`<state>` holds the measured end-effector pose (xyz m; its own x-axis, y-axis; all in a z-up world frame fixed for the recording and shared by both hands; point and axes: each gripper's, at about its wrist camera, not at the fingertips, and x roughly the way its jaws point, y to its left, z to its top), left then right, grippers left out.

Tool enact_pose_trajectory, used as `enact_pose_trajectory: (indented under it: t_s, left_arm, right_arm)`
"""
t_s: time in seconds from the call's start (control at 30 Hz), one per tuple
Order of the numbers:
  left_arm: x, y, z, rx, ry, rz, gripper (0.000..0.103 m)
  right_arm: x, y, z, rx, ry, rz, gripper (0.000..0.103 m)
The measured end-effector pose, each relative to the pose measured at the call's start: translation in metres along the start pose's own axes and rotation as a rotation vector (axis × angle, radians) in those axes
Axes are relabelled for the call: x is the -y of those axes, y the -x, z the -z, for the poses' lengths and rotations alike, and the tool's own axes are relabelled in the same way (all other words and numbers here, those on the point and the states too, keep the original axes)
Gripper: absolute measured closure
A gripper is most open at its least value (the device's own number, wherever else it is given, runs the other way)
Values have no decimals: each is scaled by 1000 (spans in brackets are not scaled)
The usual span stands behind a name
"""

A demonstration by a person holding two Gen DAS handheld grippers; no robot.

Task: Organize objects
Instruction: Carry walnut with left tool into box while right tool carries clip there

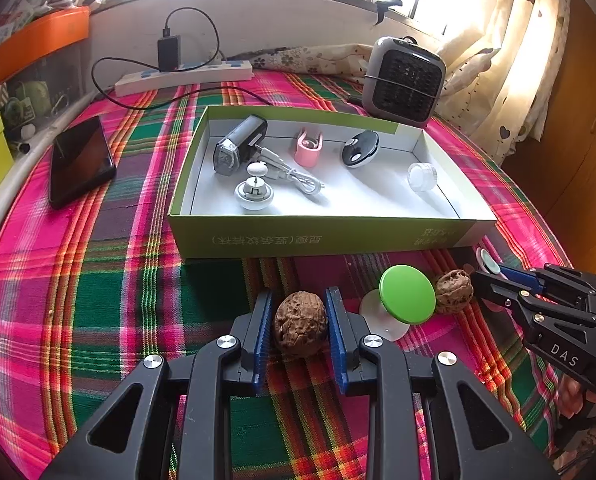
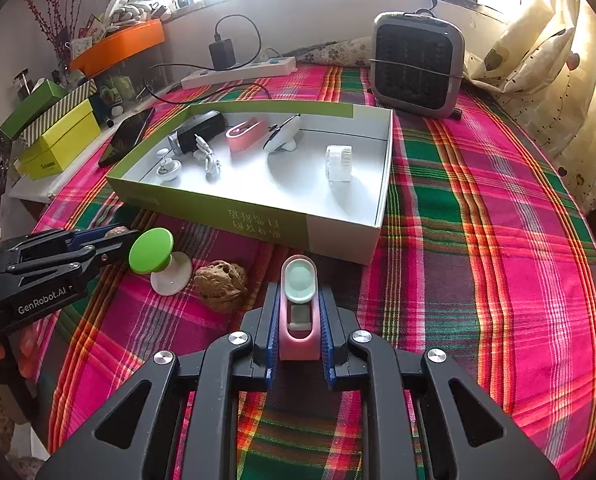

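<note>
Between my left tongs (image 1: 299, 330) sits a clamped walnut (image 1: 299, 324); my right tongs (image 2: 299, 322), marked "DAS", clamp a pink clip (image 2: 299, 312). Ahead lies the green box (image 2: 258, 216). Only the right view shows "GenRobot.AI" on my left tongs.

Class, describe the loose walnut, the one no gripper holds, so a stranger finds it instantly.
Start at the green box on the plaid cloth. Just in front of it stands a green-topped knob; the free walnut lies beside it, brown and wrinkled, unlike the walnut clamped in the left hand-held gripper.
</note>
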<state>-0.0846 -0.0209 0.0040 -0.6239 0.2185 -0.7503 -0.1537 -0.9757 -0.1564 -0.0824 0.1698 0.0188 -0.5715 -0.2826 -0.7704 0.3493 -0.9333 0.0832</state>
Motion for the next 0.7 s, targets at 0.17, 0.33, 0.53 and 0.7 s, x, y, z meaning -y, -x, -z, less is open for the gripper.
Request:
enact_pose_trajectory:
  t_s: [0.17,0.33,0.53,0.7]
  left_arm:
    - [0,0,0,0,-1,-1,79]
    - [-1,0,-1,0,0,-2,79]
    - [2,4,0,12,-7,-6,79]
    - [1,10,-4,30,-10,-9,79]
  right_arm:
    - [-2,-2,0,-3,-9,0,85]
    - [-2,1,-1,4,-13,4,85]
    - [-3,5,-5,6,-16,-9,85]
    - [-4,8,-7,11,-21,-40,85]
